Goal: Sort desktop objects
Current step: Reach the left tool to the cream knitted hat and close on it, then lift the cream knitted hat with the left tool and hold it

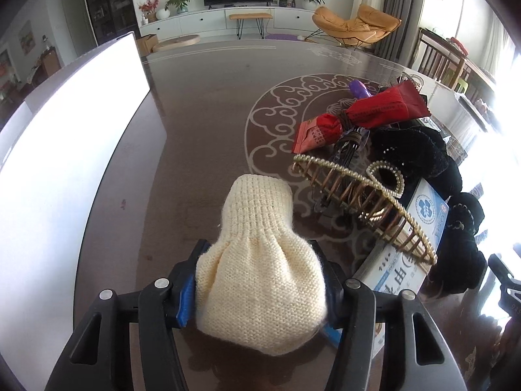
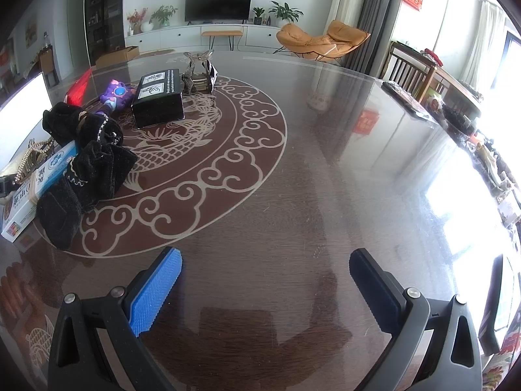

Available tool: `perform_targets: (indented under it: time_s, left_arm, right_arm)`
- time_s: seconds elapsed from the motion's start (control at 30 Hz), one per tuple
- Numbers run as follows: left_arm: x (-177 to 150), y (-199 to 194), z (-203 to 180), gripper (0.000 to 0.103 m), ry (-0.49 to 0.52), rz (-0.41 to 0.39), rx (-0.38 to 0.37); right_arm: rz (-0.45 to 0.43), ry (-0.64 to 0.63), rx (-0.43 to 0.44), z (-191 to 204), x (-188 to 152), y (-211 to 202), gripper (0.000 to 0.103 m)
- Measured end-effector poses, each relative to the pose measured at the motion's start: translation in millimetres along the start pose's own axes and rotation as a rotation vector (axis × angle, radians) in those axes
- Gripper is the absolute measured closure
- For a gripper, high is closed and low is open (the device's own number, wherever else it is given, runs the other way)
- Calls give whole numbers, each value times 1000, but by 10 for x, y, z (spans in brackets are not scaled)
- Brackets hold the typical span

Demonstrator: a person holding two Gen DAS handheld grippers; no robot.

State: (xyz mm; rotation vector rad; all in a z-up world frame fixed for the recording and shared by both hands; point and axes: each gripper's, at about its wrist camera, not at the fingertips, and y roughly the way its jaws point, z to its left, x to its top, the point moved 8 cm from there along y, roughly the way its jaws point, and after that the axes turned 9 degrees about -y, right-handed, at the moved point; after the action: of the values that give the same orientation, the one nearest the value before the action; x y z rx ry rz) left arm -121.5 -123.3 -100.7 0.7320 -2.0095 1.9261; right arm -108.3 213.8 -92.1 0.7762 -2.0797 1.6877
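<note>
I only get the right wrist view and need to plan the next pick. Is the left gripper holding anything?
Observer: Yes. The left gripper is clamped on a cream knitted piece, with both pads pressing its sides.
Operator: What is the red thing behind the black fabric?
Observer: A red packet, cinched at its middle by a brown band.
Operator: And the pearly item at my left edge?
Observer: A pearl-edged hair claw, its lower end lying over the white and blue box.
</note>
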Motion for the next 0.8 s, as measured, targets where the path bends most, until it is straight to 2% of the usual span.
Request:
perform_targets:
  time_s: [0.17,0.27,0.37,0.43,0.5,0.6,0.8]
  left_arm:
    - [-247,-185,197,44,-4,-20,2]
    - [-320,-245,254,41,1,-47,-4]
    - [-397,-244,257,25,-19,-66,5]
    - [-431,-241,270,11,-25,-69,11]
    - [-467,-267,241,9,-26,-67,13]
    - [-487,-221,241,0,-27,-50,11]
    - [-489,-242,247,0,-26,-55,7]
  right_arm:
    - [2,4,6,-3,1,6,0]
    - [2,3,5,-3,0,8,0]
    - [2,4,6,-5,1,6,0]
    - [2,4,6,-5,1,6,0]
    - [2,4,7,-4,0,7,0]
    - [2,4,7,-4,0,7,0]
    - [3,5,9,-9,2,5,0]
